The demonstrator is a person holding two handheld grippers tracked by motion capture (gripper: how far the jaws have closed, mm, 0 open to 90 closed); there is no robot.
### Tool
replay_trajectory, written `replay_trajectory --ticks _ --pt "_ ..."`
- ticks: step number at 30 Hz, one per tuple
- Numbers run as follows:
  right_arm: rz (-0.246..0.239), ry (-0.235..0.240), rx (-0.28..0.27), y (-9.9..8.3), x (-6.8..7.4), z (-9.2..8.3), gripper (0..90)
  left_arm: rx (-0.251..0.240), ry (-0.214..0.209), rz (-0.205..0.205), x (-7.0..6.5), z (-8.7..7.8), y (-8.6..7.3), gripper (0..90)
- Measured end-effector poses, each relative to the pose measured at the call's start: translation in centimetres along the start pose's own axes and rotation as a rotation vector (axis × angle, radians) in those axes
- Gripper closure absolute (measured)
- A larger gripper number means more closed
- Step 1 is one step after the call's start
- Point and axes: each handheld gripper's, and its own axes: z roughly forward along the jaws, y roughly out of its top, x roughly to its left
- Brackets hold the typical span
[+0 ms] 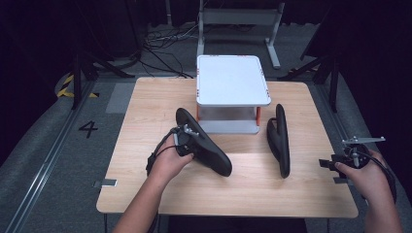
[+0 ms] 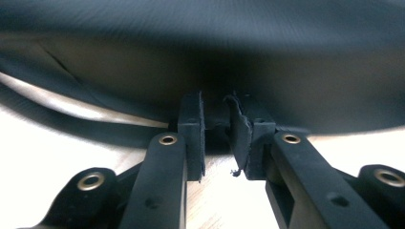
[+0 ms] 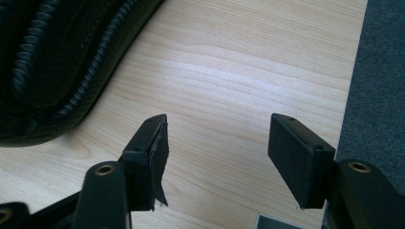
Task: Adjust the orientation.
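Here the left hand-held gripper point(image 2: 215, 121), jaws narrowly apart, meets the soft, light black leather shoe point(image 1: 214, 158); pinch its thin rim.

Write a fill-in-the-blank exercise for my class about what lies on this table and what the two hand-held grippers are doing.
1. Two black ___ lie on the wooden table.
2. Behind them stands a small white ___ with orange posts.
3. The left hand-held gripper is at the ___ shoe.
4. The jaws of the right hand-held gripper stand ___ over bare wood.

Missing words: shoes; shelf; left; open
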Motion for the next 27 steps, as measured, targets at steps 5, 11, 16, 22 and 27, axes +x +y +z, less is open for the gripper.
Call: replay_trajectory --ticks 5,11,16,22,27 --pt "0.017 -0.006 -0.002 -0.2 -0.2 -0.2 40.1 -0.013 -0.004 -0.005 0.1 0.4 -0.1 74.9" --pt "0.005 0.009 0.001 -0.2 -0.1 0.1 39.7 -0.078 0.002 0.011 -0.1 -0.3 -0.1 62.3" --pt "0.01 0.011 0.007 -0.1 0.0 0.3 39.6 -0.142 0.03 0.03 0.0 -0.6 0.4 59.5" --pt "0.008 0.014 0.013 -0.3 0.0 0.5 39.4 -0.139 0.035 0.037 0.1 0.6 0.8 60.0" --pt "0.015 0.009 0.016 -0.5 0.0 0.4 39.3 -0.192 0.034 0.095 -0.3 1.4 1.9 54.5"
